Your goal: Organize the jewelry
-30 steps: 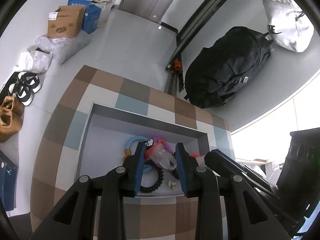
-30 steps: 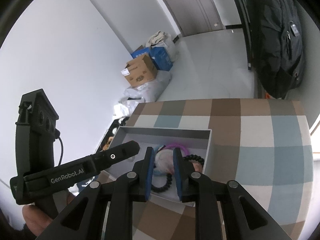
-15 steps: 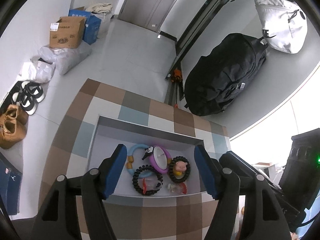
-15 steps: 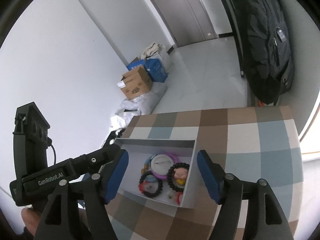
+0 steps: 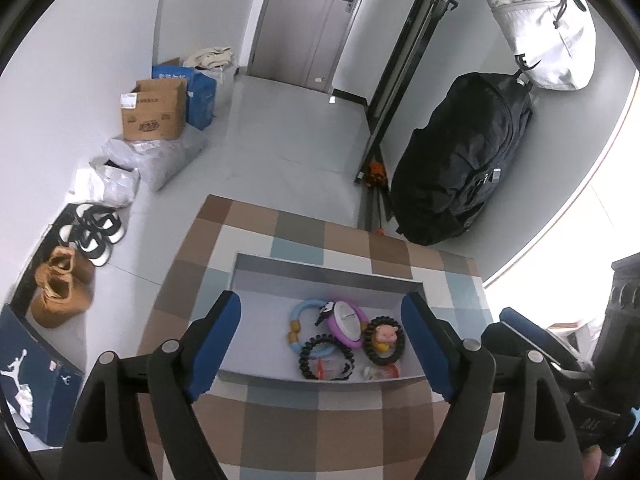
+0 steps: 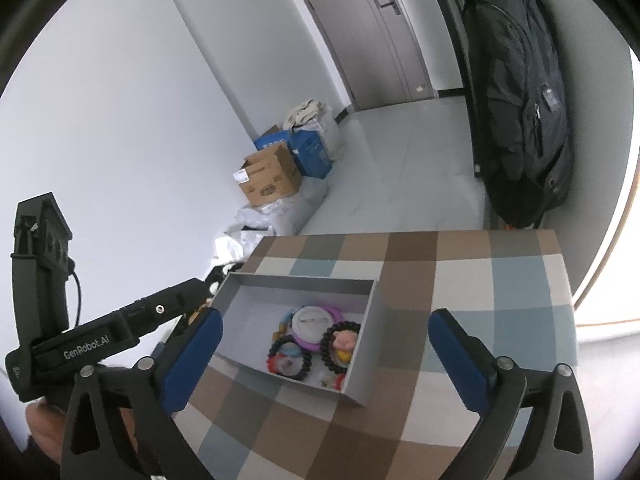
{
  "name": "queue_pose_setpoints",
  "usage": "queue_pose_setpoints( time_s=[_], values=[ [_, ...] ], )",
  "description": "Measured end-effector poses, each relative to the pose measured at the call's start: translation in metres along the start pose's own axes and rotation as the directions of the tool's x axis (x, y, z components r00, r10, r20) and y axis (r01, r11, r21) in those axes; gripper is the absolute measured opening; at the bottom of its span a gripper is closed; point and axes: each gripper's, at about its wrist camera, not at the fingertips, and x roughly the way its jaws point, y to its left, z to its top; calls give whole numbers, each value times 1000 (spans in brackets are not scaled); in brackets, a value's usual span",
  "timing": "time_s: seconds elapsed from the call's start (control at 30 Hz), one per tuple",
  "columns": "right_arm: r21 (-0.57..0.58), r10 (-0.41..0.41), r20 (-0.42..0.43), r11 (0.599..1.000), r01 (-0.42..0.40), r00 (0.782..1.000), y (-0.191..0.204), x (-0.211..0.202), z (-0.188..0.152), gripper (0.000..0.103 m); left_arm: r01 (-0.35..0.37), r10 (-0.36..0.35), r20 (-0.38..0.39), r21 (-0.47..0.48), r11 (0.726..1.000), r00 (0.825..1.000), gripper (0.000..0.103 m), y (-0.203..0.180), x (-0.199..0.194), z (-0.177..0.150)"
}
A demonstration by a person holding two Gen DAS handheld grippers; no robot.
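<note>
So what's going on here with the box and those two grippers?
A person holds a gripper in each hand over a grey box on a checkered table. The left gripper and right gripper are both opening with nothing between their pads. The jewelry lies in the box: a purple badge, a blue ring and two black bead bracelets.

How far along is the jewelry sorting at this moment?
Done: bracelets and the purple badge lie together inside the grey box. In hand: nothing; the left gripper and right gripper are opening, empty. Left: no loose jewelry shows on the checkered cloth.
</note>
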Motion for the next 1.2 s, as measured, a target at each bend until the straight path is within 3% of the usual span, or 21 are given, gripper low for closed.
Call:
queue_pose_setpoints(
  time_s=[0.27, 0.83, 1.2],
  values=[
    [-50, -17, 34, 999, 19, 999, 8, -16, -10, 103, -60, 58, 50, 36, 998, 997, 87, -4, -14, -12],
    [-63, -38, 59, 997, 42, 998, 9, -33, -20, 103, -116, 113, 91, 33, 993, 989, 88, -6, -25, -25],
    [-59, -36, 53, 997, 39, 998, 8, -30, -19, 103, -95, 92, 89, 25, 995, 992, 88, -7, -23, -28]
  ],
)
